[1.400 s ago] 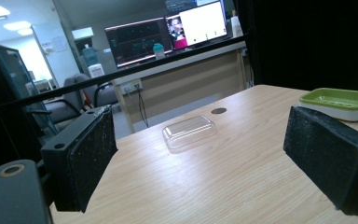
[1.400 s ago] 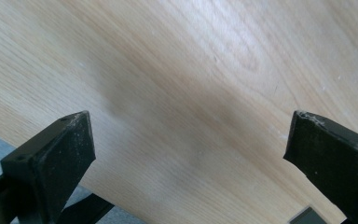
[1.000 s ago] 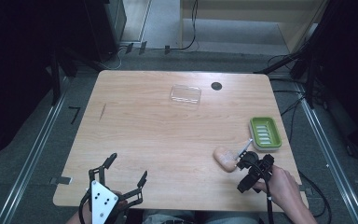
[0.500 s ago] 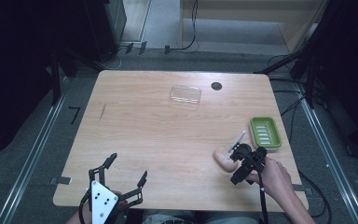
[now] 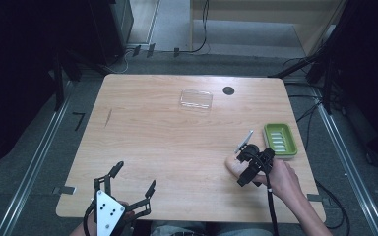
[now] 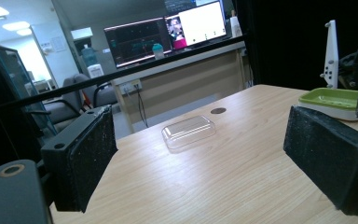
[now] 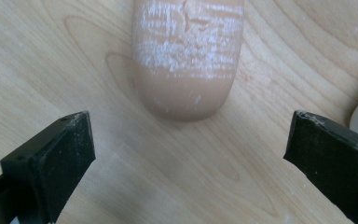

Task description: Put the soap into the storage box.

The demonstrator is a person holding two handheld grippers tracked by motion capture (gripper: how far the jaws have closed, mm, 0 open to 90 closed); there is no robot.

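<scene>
Tan and rounded, the soap [image 7: 186, 60] lies on the table [image 5: 147, 128] near its right edge, just left of the green dish [image 5: 280, 140]. The right gripper [image 7: 186, 154] is poised right over it, jaws spread wide with the bar's end between and just beyond them, nothing gripped yet. The reach looks to be the step in hand; next, a short push forward and a closing on the bar are called for. The left gripper [image 5: 123, 189] is parked at the near left, jaws released. A clear lid [image 5: 196, 99] sits far off.
</scene>
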